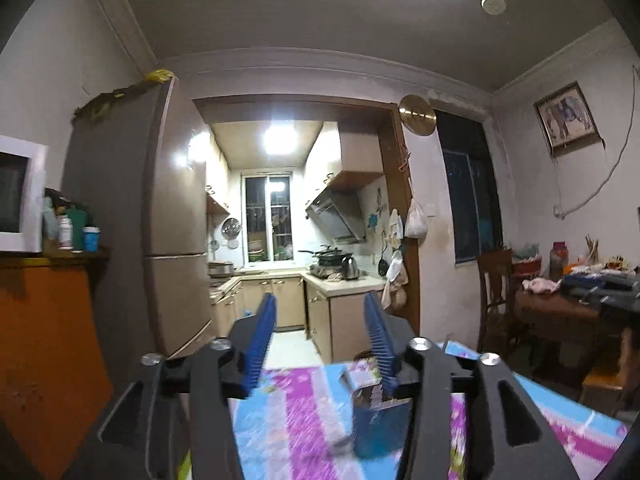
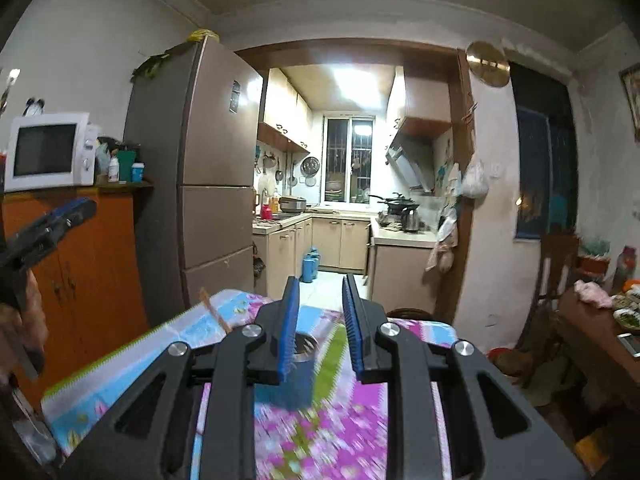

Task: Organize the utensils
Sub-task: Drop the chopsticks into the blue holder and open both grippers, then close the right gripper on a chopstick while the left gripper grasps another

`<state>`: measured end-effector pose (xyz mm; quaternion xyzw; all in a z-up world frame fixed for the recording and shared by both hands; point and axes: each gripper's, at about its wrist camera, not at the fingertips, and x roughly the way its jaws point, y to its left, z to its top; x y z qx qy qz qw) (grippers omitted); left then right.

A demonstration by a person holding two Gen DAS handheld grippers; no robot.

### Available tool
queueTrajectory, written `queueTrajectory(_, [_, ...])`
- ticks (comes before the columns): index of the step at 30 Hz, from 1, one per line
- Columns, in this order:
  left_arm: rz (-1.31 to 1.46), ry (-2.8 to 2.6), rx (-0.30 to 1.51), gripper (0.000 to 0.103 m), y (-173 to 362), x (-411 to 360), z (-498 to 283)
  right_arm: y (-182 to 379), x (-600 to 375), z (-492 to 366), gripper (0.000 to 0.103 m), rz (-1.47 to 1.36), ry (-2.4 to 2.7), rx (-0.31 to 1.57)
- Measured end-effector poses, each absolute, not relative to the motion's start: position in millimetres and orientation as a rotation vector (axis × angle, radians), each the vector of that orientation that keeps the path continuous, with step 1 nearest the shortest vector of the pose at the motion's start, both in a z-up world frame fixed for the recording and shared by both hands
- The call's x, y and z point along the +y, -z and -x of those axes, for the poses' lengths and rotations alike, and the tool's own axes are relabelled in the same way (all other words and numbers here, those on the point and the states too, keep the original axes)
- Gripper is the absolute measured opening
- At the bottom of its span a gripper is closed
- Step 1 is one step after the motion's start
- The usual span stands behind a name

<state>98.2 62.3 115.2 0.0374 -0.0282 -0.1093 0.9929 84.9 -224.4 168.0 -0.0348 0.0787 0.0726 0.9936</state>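
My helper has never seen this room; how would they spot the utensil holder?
Find the table under the floral cloth facing the kitchen doorway. On it stands one blue cup, a dark cylinder with metal utensil ends poking from its open top; nothing else upright stands on that cloth.

Floral-clothed table [image 2: 132, 356], blue utensil holder [image 2: 288, 390].

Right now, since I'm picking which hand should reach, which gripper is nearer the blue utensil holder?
Right, seemingly. The right gripper hovers just above the blue utensil holder; the left gripper is off beside the orange cabinet.
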Motion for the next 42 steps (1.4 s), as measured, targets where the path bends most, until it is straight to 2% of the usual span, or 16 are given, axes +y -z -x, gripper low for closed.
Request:
queueTrajectory(5, [-0.088, 0.124, -0.001, 0.056, -88, 102, -48, -142, -244, -21, 0.021, 0.085, -0.118, 0.209])
queueTrajectory(13, [-0.154, 0.026, 0.135, 0.056, -16, 134, 10, -83, -246, 37, 0.021, 0.061, -0.078, 0.335])
queueTrajectory(23, [-0.098, 0.124, 0.422, 0.056, 87, 116, 30, 14, -207, 62, 0.021, 0.039, -0.112, 0.533])
queueTrajectory(27, [-0.141, 0.215, 0.505, 0.038, 125, 81, 35, 45, -181, 68, 0.021, 0.103, -0.127, 0.569])
queueTrajectory(29, [-0.169, 0.227, 0.513, 0.035, 133, 67, 35, 58, -168, 71, 0.021, 0.145, -0.133, 0.584])
queueTrajectory(42, [-0.172, 0.161, 0.537, 0.035, 163, 48, 3, 76, -134, 62, 0.021, 0.177, -0.151, 0.584])
